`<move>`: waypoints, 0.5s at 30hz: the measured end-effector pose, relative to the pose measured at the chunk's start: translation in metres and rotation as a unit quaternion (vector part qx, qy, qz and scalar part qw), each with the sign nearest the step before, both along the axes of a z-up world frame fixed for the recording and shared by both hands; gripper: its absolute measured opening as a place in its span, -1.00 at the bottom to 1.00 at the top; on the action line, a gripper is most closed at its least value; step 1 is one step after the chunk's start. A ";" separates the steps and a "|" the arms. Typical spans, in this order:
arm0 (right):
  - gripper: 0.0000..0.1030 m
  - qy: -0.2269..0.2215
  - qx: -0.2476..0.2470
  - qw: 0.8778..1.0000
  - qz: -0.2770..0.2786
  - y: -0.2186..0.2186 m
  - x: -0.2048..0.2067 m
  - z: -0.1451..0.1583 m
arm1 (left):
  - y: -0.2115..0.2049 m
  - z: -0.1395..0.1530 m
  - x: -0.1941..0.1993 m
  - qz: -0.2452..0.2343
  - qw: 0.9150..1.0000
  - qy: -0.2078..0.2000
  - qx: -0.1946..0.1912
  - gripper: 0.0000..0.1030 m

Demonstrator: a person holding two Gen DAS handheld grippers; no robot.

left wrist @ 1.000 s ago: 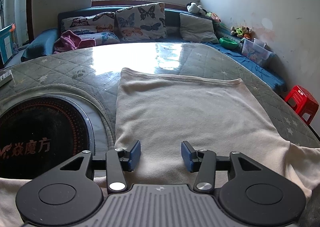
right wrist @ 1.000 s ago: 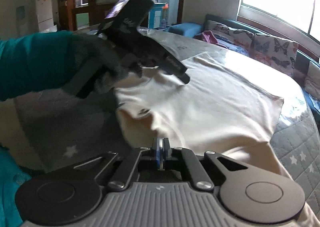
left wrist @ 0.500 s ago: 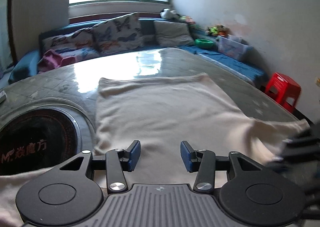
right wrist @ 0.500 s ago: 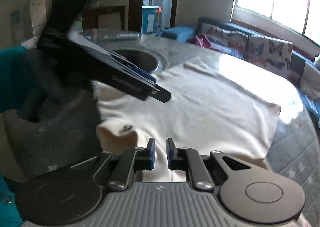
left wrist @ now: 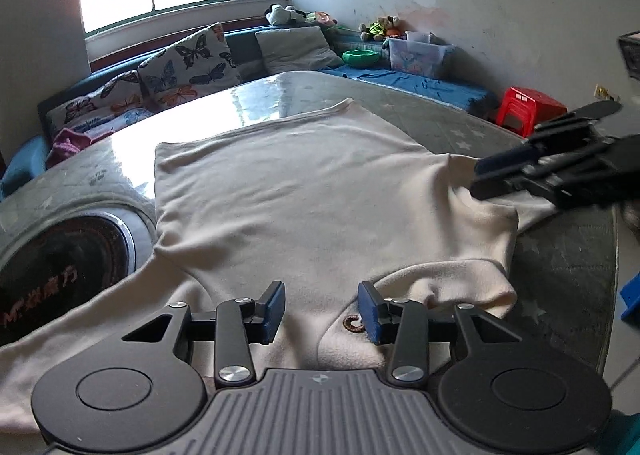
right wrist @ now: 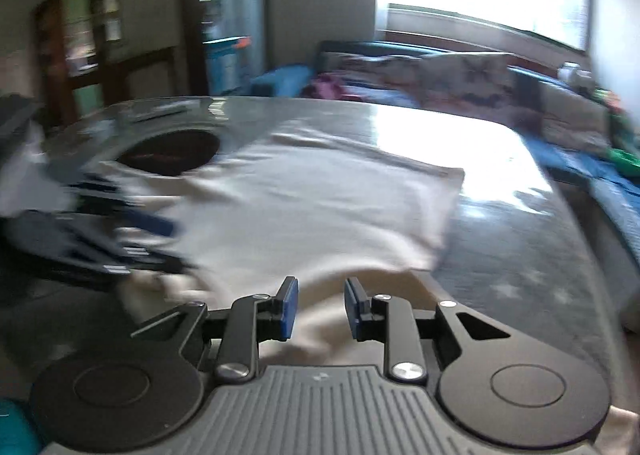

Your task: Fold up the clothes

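Note:
A cream garment [left wrist: 304, 191] lies spread flat on the round table [left wrist: 460, 123], one sleeve folded in at the near right. My left gripper [left wrist: 322, 309] hovers over the near edge by a small brown label [left wrist: 354, 323]. Its jaws are closing, and no cloth is pinched between the blue pads. My right gripper [left wrist: 478, 179] reaches in from the right, over the sleeve fold. In the blurred right wrist view the right gripper [right wrist: 318, 305] is opening over the garment [right wrist: 320, 207] with nothing gripped. The left gripper [right wrist: 178, 247] is a dark blur at the left.
A black round disc [left wrist: 60, 267] with a metal rim is set into the table at the left. A sofa with butterfly cushions [left wrist: 188, 63] runs behind the table. A clear plastic box [left wrist: 418, 57] and a red stool [left wrist: 528, 107] stand to the right.
The right gripper's jaws have gone from shut to apart. The left wrist view has swung and rolled, and the right gripper has come into it at the right edge.

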State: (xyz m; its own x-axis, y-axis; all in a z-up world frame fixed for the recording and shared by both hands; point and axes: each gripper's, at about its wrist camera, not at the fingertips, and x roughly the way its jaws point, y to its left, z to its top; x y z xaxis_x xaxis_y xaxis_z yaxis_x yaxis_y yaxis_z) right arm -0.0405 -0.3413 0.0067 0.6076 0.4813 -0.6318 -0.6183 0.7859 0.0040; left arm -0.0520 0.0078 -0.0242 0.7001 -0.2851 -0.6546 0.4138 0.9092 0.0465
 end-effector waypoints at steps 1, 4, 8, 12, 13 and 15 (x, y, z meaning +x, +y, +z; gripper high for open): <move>-0.52 0.000 -0.004 1.000 -0.016 -0.006 0.006 -0.004 | 0.000 0.003 0.000 -0.003 1.000 -0.003 0.000 -0.18; -0.52 0.011 -0.014 0.998 -0.053 -0.023 0.019 -0.017 | -0.003 0.014 0.001 -0.010 1.000 -0.016 -0.003 -0.18; -0.51 0.010 -0.021 0.995 -0.092 -0.046 0.031 -0.025 | -0.017 0.022 0.008 -0.032 0.999 -0.022 -0.016 -0.18; -0.50 -0.006 -0.036 0.990 -0.133 -0.066 0.031 -0.027 | -0.043 0.017 0.016 -0.064 0.997 -0.015 -0.027 -0.21; -0.50 -0.006 -0.035 0.989 -0.142 -0.071 0.027 -0.025 | -0.050 0.015 0.018 -0.070 0.997 -0.014 -0.027 -0.24; -0.45 -0.004 -0.024 0.988 -0.150 -0.079 0.020 -0.022 | -0.061 0.009 0.021 -0.081 0.996 -0.005 -0.033 -0.27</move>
